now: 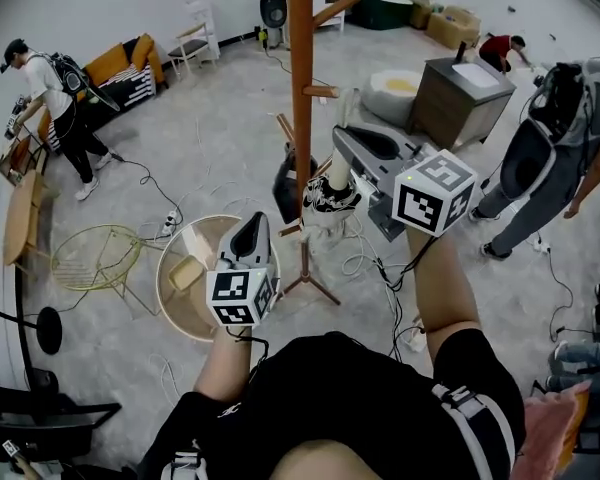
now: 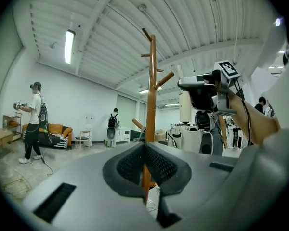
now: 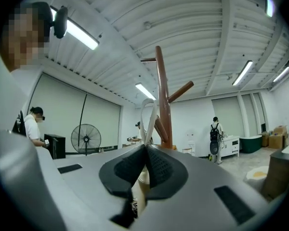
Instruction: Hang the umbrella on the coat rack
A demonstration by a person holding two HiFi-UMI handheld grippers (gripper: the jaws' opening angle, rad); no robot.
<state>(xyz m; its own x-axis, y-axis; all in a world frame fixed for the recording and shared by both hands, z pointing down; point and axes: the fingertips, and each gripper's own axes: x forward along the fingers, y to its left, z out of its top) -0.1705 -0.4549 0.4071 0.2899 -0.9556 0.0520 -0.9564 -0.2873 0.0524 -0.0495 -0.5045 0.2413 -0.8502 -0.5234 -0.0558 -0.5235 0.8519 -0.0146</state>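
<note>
The wooden coat rack (image 1: 300,68) stands straight ahead, with pegs slanting off its pole (image 2: 151,90). My right gripper (image 1: 342,138) is held up just right of the pole and is shut on the umbrella's white strap loop (image 3: 148,114). The folded umbrella (image 1: 330,196), black-and-white patterned with a pale handle (image 2: 185,107), hangs below those jaws beside the pole (image 3: 163,95). My left gripper (image 1: 255,220) is lower and to the left, pointing at the rack. Its jaws (image 2: 145,146) are shut with nothing between them.
A round wicker basket (image 1: 195,278) and a yellow wire chair (image 1: 100,258) stand at the left. Cables lie around the rack's feet (image 1: 310,283). A person (image 1: 55,98) stands far left, another (image 1: 560,158) at the right beside a wooden cabinet (image 1: 465,98).
</note>
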